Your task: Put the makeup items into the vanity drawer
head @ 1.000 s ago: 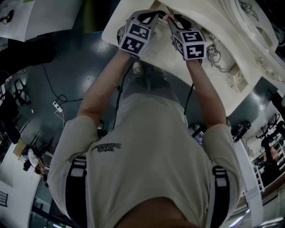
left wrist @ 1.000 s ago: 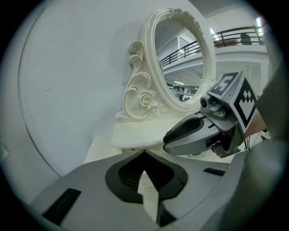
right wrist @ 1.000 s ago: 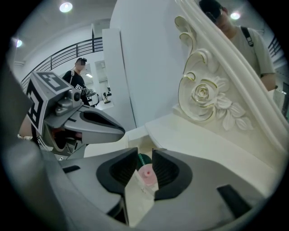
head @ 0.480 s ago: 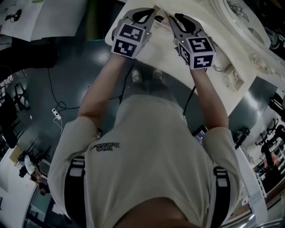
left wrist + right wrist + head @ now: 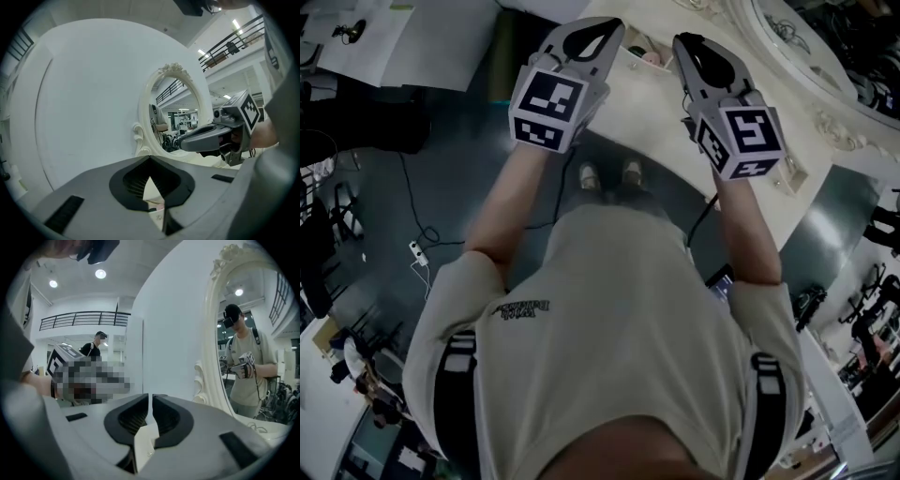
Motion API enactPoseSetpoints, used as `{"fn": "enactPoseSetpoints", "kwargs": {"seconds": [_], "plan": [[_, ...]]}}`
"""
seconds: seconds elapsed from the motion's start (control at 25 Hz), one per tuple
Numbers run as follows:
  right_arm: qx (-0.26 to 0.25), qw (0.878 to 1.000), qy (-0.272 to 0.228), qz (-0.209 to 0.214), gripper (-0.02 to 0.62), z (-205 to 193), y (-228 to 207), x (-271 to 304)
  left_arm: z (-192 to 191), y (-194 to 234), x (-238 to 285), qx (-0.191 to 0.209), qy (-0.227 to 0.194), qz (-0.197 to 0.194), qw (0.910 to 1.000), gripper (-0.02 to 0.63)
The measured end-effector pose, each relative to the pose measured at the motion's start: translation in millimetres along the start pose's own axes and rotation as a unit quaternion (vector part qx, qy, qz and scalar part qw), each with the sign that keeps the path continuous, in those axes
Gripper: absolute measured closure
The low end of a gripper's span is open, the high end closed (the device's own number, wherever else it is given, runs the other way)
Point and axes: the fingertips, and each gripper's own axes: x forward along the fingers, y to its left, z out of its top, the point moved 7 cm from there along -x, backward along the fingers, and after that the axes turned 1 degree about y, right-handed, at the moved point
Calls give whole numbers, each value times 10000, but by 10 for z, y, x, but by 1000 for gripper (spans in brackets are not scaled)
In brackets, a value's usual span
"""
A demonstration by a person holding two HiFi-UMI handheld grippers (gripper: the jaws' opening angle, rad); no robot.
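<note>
At the frame's top, the left gripper (image 5: pixel 615 23) is hovering closed and empty over the table (image 5: pixel 661 127). The right gripper (image 5: pixel 683 40) has just been closing to a thin slit, also empty. Makeup items (image 5: pixel 649 56) are lying between them, top centre. This looks like a pause between pickups, so the next move is probably lowering and reopening.

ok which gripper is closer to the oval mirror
Right. The right gripper, whose jaws have just been closing with nothing between them, hangs near the oval mirror; the left gripper is beyond it, farther from the mirror.
</note>
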Motion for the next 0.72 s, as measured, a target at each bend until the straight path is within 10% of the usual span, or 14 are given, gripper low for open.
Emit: {"fn": "enactPoseSetpoints", "kwargs": {"seconds": [0.72], "plan": [[-446, 9927, -1104, 202, 597, 654, 639, -1214, 652, -524, -1108, 438, -947, 199, 9943, 592]]}}
